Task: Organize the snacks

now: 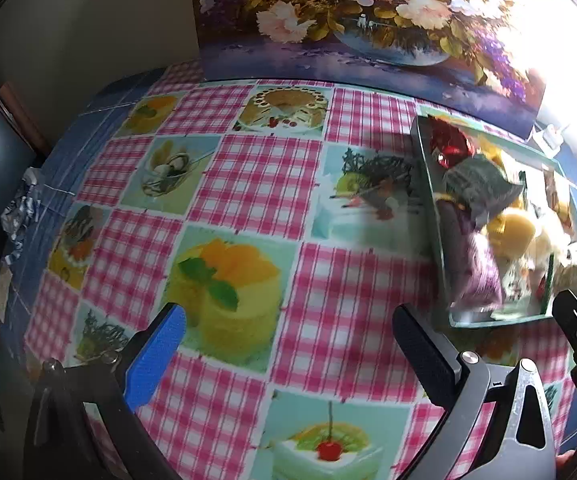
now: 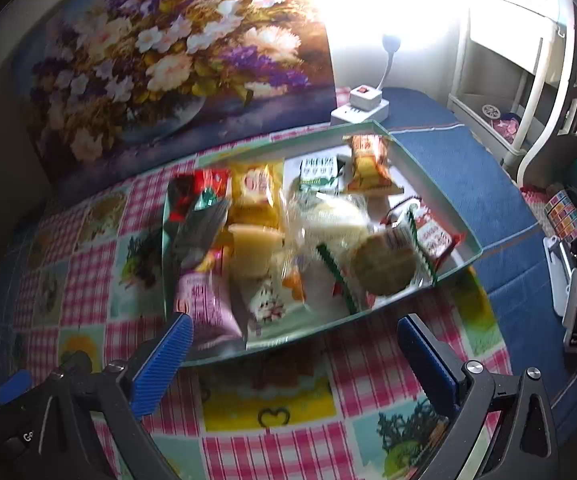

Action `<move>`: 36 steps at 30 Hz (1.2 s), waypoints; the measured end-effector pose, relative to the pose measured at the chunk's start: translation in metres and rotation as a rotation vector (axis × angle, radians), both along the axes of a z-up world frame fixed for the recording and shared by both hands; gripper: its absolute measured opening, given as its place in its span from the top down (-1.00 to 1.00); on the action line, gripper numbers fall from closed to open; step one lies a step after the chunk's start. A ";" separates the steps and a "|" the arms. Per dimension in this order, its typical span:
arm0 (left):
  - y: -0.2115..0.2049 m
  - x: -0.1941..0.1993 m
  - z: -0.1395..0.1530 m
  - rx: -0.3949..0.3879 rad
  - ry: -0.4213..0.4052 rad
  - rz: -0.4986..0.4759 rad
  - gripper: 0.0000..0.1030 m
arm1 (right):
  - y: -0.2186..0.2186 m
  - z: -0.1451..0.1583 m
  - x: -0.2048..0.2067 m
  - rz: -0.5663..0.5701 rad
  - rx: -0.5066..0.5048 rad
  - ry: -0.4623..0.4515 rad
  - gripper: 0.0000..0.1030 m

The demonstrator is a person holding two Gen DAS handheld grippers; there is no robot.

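Two hand-held grippers hover over a table covered in a pink-check tablecloth (image 1: pixel 256 200) printed with cakes and desserts. The left gripper (image 1: pixel 288 344) has its jaws spread wide, with nothing between them but the printed cloth. The right gripper (image 2: pixel 296 356) is likewise spread, its blue pads empty, its fingertips at the near edge of a shallow glass tray (image 2: pixel 440 184) that sits toward the table's far right corner.

The tray holds the snacks, all inside its rim: a purple packet (image 2: pixel 208 300) at the near left corner, a dark grey-green packet (image 2: pixel 200 228) lying over a red one along the left edge, a yellow packet (image 2: pixel 256 188) and a pale pudding cup (image 2: pixel 252 248) toward the middle, a clear-wrapped white bun (image 2: pixel 336 216), a round brown biscuit (image 2: pixel 384 264) in green-trimmed wrap near the right edge, and an orange packet (image 2: pixel 368 160) at the far end. Motion blur makes the labels unreadable.

A floral painting (image 2: pixel 160 64) leans along the table's back edge, and a white power adapter (image 2: pixel 362 102) sits just behind the tray.
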State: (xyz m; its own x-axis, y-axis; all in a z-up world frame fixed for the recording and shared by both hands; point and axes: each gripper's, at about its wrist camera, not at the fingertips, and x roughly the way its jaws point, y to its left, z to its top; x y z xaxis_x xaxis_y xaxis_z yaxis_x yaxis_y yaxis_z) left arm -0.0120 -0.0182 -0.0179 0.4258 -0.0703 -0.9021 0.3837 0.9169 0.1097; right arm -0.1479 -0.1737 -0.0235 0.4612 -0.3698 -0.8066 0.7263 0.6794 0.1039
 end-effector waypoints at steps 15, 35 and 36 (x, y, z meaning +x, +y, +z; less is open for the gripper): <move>0.018 -0.022 -0.002 0.066 -0.047 -0.013 -0.99 | 0.029 -0.016 -0.011 0.045 -0.003 0.049 -1.00; 0.031 -0.013 -0.012 0.105 -0.073 0.008 -0.99 | 0.024 -0.025 -0.007 0.049 -0.020 0.092 -1.00; 0.031 -0.013 -0.012 0.104 -0.072 0.005 -0.99 | 0.024 -0.025 -0.007 0.049 -0.021 0.092 -1.00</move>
